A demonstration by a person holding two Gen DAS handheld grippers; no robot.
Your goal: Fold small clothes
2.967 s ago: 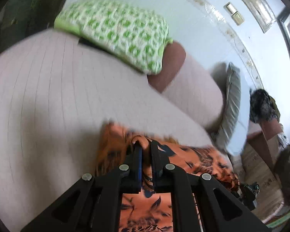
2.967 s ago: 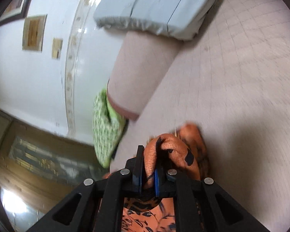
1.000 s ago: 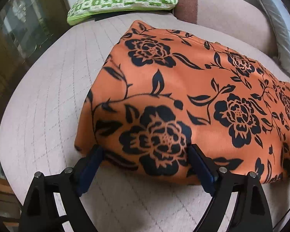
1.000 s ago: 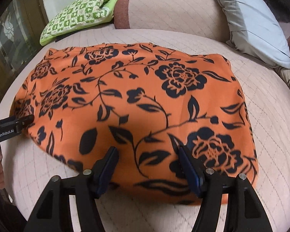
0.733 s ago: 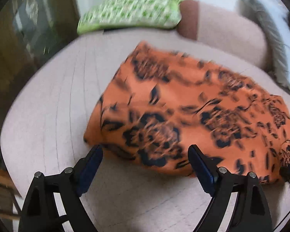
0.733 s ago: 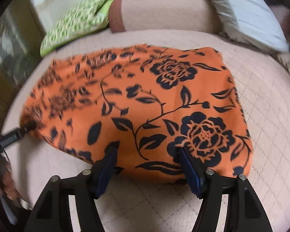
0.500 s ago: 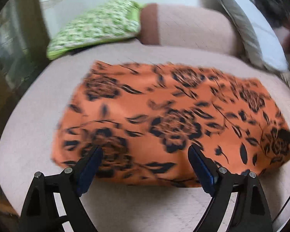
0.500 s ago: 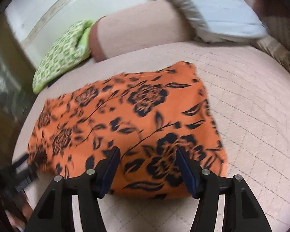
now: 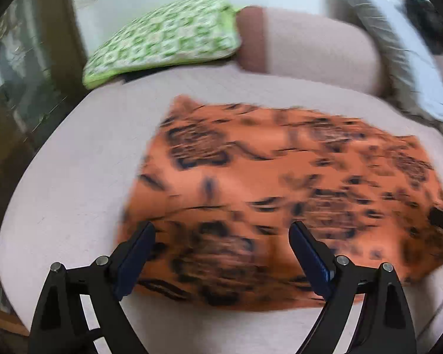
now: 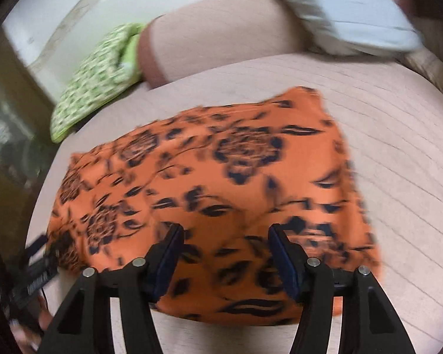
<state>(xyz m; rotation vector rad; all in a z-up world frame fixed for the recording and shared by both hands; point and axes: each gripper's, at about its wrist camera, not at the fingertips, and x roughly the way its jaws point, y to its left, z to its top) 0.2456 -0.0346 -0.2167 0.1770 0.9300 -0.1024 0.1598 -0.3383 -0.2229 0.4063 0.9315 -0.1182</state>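
A: Hovering over the near edge of the sofa seat [image 9: 59, 177], both tools hang above the orange floral garment [image 9: 280, 177], which lies spread flat across the middle of the seat, its long side running along the front edge.

B: Anything gripped?

A: Nothing. The left gripper [image 9: 221, 236] has its jaws spread wide, and the blue pads sit over the cloth's near left portion without pinching it. The right gripper [image 10: 226, 236] is at a middling spread, jaws apart, with cloth showing below the gap but none pressed between the pads.

B: Why lay it out like that?

A: My read: the garment is flat and squared to the seat so that a clean fold line is easy to find, and each tool faces its own end of the near hem, ready to take a corner apiece.

B: What does each camera add?

A: The left wrist view gives the green patterned cushion [image 9: 162, 38] broadside at the back left corner, against the sofa backrest [image 9: 319, 47], plus a dark tip at the garment's right end that I take for the other tool. The right wrist view shows the garment's far right corner sharply, the grey pillow [image 10: 354, 20] at the back right, and down at the left edge the other tool's black body with a hand [image 10: 41, 318] on it. Both are motion-blurred.
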